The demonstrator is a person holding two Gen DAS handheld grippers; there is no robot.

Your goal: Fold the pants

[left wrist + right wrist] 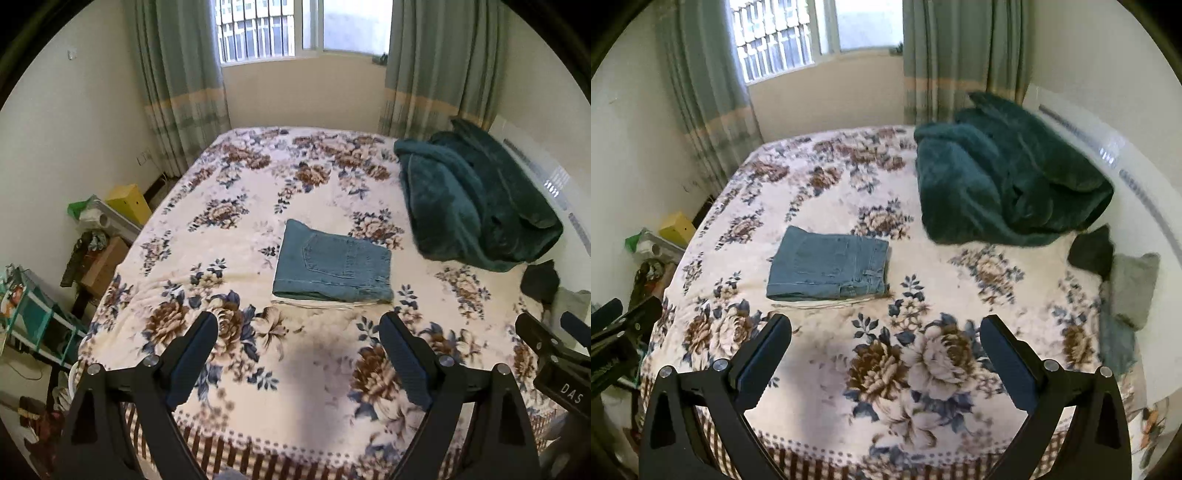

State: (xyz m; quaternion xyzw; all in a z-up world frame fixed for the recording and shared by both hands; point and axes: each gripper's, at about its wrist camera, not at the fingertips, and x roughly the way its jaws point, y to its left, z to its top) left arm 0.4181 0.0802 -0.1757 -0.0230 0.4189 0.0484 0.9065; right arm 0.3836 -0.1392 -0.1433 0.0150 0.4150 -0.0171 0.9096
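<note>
On your far left, beside the bed, clutter lines the wall: a teal shelf rack (35,314), a cardboard box (105,264) and, further back, a yellow box (129,203). Green curtains (177,85) hang either side of the barred window (258,29) behind the bed.

Your left gripper (299,325) hangs over the near end of the floral bedspread (229,177), angled down at it. Its jaws are spread wide with nothing between them, only flower print showing in the gap. One black finger (192,354) stands at the lower left of that view, its partner at the lower right.

The folded jeans (332,262) lie in the middle of the bed, a compact blue rectangle with a back pocket facing up and a pale strip of cloth peeking out along their near edge. They sit beyond both grippers, apart from every fingertip.

Your right gripper (886,325) is likewise released, jaws wide and empty above the near flowers. From its camera the jeans lie ahead and to the left.

To the right of the jeans, a dark green plush blanket (476,195) is heaped against the white headboard (546,173). Near it, at the bed's right edge, lie a small dark cloth (1089,251) and a grey cushion (1134,288).
</note>
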